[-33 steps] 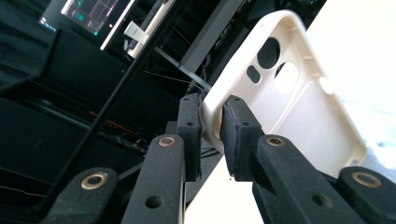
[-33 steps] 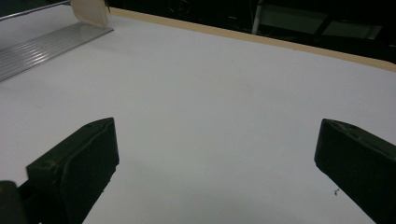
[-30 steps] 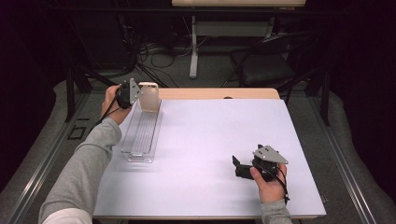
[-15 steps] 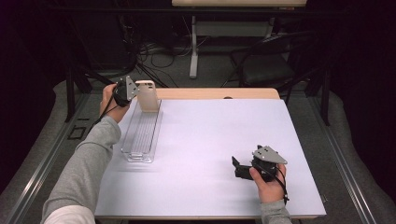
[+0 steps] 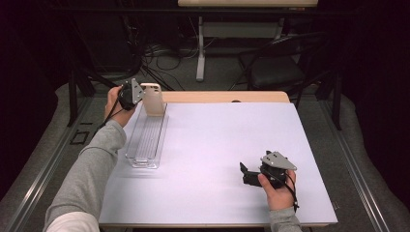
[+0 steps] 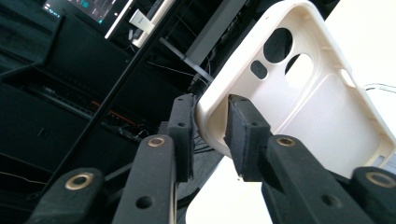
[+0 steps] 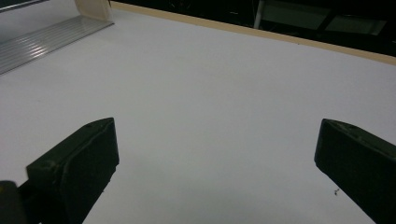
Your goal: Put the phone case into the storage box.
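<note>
Left hand-held gripper (image 6: 210, 133) jaws, just opening, straddle phone case (image 6: 299, 93) rim at tray (image 5: 145, 140) end

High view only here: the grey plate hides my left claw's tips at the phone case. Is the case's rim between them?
Observer: Yes. The left claw has the rim of the phone case between its jaws, which have just been opening; the grip looks loosened.
Operator: Which face points at the claw?
Observer: Its hollow inside, with the camera cut-outs uppermost.
Operator: And the right claw?
Observer: Jaws wide apart, nothing between them, bare table ahead.
</note>
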A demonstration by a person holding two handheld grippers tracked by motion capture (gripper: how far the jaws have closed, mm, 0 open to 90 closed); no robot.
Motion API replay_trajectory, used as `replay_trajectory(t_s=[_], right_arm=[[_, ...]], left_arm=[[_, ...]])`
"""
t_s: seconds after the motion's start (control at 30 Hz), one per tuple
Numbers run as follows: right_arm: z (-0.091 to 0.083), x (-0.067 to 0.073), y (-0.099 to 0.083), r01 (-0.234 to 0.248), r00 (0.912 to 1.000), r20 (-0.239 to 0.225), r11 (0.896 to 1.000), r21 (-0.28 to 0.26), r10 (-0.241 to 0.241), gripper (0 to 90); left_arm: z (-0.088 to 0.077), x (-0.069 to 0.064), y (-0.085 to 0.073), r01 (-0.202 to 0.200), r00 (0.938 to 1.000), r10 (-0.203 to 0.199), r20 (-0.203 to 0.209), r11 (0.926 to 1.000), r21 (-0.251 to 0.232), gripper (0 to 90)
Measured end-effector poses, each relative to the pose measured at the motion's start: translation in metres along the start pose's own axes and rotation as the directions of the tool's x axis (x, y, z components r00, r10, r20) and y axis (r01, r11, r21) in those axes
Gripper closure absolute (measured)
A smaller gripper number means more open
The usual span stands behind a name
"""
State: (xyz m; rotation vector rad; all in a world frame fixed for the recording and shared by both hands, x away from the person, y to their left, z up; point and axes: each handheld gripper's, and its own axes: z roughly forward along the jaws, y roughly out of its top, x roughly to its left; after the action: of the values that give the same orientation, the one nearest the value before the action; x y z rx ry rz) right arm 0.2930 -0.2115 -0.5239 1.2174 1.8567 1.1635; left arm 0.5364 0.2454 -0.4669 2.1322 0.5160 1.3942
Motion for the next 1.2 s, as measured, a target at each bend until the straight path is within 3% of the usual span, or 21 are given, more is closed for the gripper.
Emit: replay_trajectory(t_s=[0.17,0.27,0.43,0.8,1.0,1.2], right_arm=[[0.000,0.000,-0.001,0.000,1.0000,0.003,1.000,0.003,0.000,0.0],[0.000,0.000,-0.001,0.005,1.0000,0.002,1.000,0.009,-0.005,0.0],[0.001,0.001,-0.002,0.014,0.9999,0.002,1.000,0.015,-0.014,0.0],[0.003,0.003,-0.003,0.029,0.9996,0.000,0.999,0.020,-0.029,0.0],[0.004,0.005,-0.002,0.034,0.9994,0.000,0.999,0.022,-0.034,0.0],[0.004,0.005,-0.002,0.039,0.9992,-0.002,0.999,0.024,-0.039,0.0]], left_arm=[[0.001,0.000,0.000,0.020,0.9998,-0.020,-0.003,0.9997,-0.011,66.2],[-0.001,0.002,0.001,0.026,0.9994,-0.026,-0.022,0.9995,-0.018,59.7],[-0.004,0.005,0.001,0.055,0.9983,-0.055,-0.016,0.9981,-0.028,50.2],[-0.008,0.007,0.002,0.043,0.9991,-0.043,0.000,0.9987,-0.029,44.7],[-0.009,0.008,0.001,0.075,0.9971,-0.075,0.015,0.9971,-0.007,42.3],[-0.012,0.008,0.004,0.072,0.9973,-0.072,0.015,0.9974,-0.001,40.4]])
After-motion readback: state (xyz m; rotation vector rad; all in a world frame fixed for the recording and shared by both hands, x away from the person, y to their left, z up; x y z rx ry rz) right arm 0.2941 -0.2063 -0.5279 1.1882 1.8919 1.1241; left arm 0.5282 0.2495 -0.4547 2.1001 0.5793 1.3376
